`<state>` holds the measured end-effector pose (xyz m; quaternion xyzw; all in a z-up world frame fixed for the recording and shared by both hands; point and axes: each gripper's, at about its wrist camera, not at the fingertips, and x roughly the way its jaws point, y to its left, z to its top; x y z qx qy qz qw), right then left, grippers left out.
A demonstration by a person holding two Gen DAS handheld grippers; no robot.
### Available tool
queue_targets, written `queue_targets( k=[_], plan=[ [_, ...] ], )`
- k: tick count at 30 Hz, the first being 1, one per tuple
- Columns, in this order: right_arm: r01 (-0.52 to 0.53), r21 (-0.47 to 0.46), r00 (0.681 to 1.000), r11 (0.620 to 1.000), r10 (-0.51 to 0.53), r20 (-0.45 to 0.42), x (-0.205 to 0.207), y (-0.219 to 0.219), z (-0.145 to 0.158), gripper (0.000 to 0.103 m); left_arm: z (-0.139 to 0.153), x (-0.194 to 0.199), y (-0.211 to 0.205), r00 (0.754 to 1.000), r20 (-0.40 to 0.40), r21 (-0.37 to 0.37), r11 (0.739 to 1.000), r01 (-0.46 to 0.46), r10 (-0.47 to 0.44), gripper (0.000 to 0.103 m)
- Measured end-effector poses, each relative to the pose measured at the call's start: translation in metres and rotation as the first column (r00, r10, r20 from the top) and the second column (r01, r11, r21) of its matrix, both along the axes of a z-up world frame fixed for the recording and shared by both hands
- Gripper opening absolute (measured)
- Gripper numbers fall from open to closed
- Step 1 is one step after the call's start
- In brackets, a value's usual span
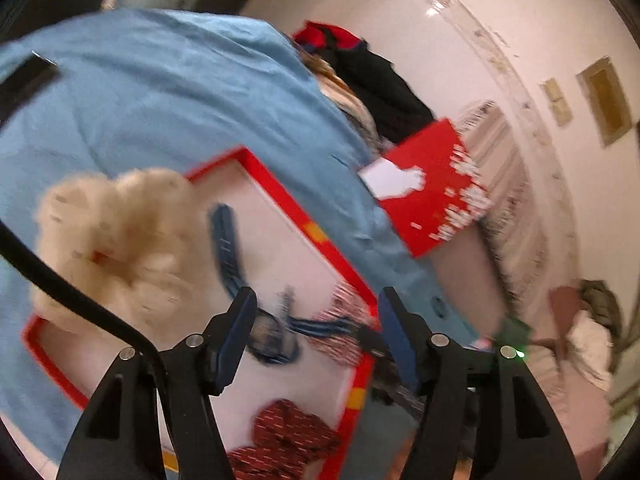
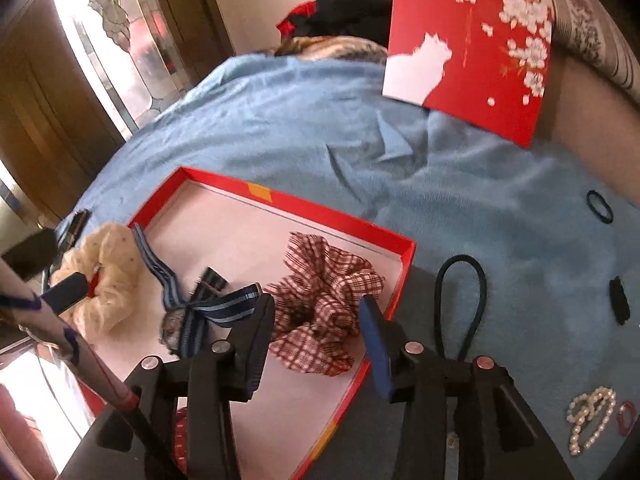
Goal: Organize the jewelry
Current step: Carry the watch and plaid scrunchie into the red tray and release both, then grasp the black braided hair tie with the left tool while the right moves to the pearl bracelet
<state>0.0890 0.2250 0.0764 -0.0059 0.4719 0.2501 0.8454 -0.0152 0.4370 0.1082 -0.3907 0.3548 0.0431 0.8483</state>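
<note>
A shallow red box (image 2: 352, 222) with a white floor lies on the blue bedspread. In it are a cream scrunchie (image 2: 108, 276), a blue striped bow (image 2: 200, 300) and a red checked scrunchie (image 2: 328, 300). My right gripper (image 2: 316, 316) is open and empty, just above the checked scrunchie. In the left wrist view the box (image 1: 280, 188) holds the cream scrunchie (image 1: 116, 236), the blue bow (image 1: 280, 328) and a dark red patterned scrunchie (image 1: 288, 440). My left gripper (image 1: 318, 320) is open and empty, over the bow.
On the bedspread right of the box lie a black hair loop (image 2: 460, 304), a small dark hair tie (image 2: 599, 206), a black clip (image 2: 619, 300), a pearl piece (image 2: 588, 420) and a red ring (image 2: 625, 416). The red box lid (image 2: 472, 52) leans behind.
</note>
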Motion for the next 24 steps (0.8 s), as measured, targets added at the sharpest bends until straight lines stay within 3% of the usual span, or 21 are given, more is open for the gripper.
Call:
queue_targets(
  k=[7,13,19,24],
  plan=[
    [-0.031,0.056,0.999,0.998,0.029,0.045,-0.026,0.012,0.022,0.048,0.001,-0.005,0.015,0.994,-0.045,0.114,0.989,-0.098,0.103,0.062],
    [-0.028,0.08,0.999,0.996,0.026,0.024,-0.045,-0.006,0.023,0.048,0.004,-0.003,0.01,0.993,-0.064,0.196,0.977,-0.087,0.101,0.062],
    [0.041,0.031,0.999,0.999,-0.041,0.017,-0.066,-0.065,0.012,0.048,0.007,0.001,-0.004,0.996,-0.067,0.211,0.977,-0.042,0.058,0.062],
    [0.155,0.015,0.988,0.988,-0.155,-0.01,-0.083,-0.135,0.002,0.048,0.009,0.006,-0.029,0.998,-0.07,0.233,0.972,0.011,0.006,0.062]
  ],
)
